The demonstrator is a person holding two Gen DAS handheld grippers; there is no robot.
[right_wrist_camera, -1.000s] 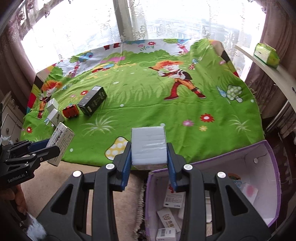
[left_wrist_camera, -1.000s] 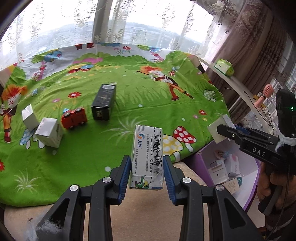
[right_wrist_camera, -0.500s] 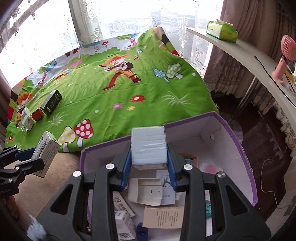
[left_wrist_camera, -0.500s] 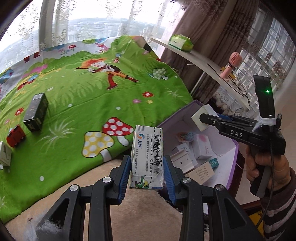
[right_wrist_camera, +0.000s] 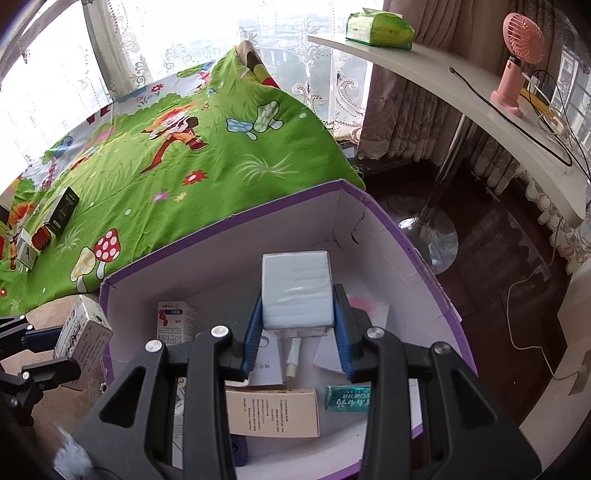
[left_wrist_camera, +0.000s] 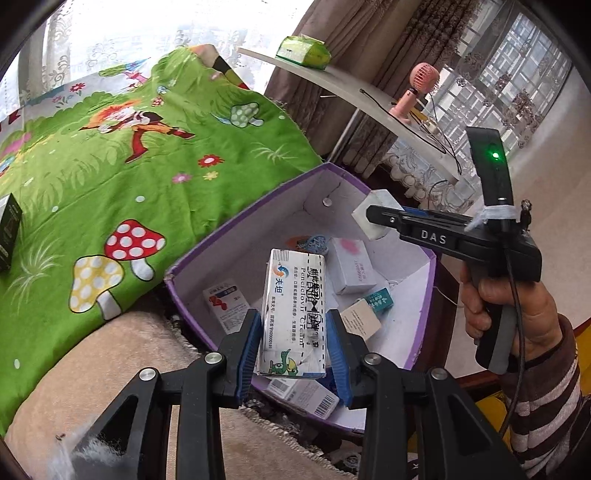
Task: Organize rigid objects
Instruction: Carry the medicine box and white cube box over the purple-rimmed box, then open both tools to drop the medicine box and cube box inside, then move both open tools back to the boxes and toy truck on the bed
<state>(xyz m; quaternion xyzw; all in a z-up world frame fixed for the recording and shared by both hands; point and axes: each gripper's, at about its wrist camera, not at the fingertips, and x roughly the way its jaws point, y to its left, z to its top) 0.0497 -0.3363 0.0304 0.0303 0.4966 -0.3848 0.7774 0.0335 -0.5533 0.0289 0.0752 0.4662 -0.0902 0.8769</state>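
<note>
The left gripper [left_wrist_camera: 293, 345] has its blue-padded jaws pinching a tall white medicine carton [left_wrist_camera: 293, 314] by its two long sides, holding it upright over the near corner of an open purple storage box [left_wrist_camera: 236, 218]. The right gripper [right_wrist_camera: 297, 332] has its jaws clamped on a plain pale-blue box [right_wrist_camera: 295, 290], held above the inside of the same purple box; in the left wrist view this gripper reaches in from the right, gripped by a hand [left_wrist_camera: 513, 314] in a striped sleeve, with a green light glowing on its upright mount. Under both held items the box floor is crowded with small cartons: a white one with a pink mark [left_wrist_camera: 351, 266], a teal packet [right_wrist_camera: 347, 398], a flat tan carton with printed text [right_wrist_camera: 273, 411], a white carton with a red figure [right_wrist_camera: 175, 319], and a barcoded carton [left_wrist_camera: 304, 395] just under the left jaws. The box's white inner walls rise around them, with a crack in the far wall. The purple box sits on the floor against the edge of a bed covered by a bright green cartoon blanket [right_wrist_camera: 184, 162] printed with mushrooms and a child. Far back on the blanket lie a black box [right_wrist_camera: 61, 210], a red toy car [right_wrist_camera: 40, 236] and a white cube [right_wrist_camera: 26, 253], close together and well apart from the purple box. To the right, a curved white surface [right_wrist_camera: 461, 96] carries a green tissue pack [right_wrist_camera: 378, 27], a pink handheld fan [right_wrist_camera: 515, 55] and loose cables. Lace curtains cover the window behind.
</note>
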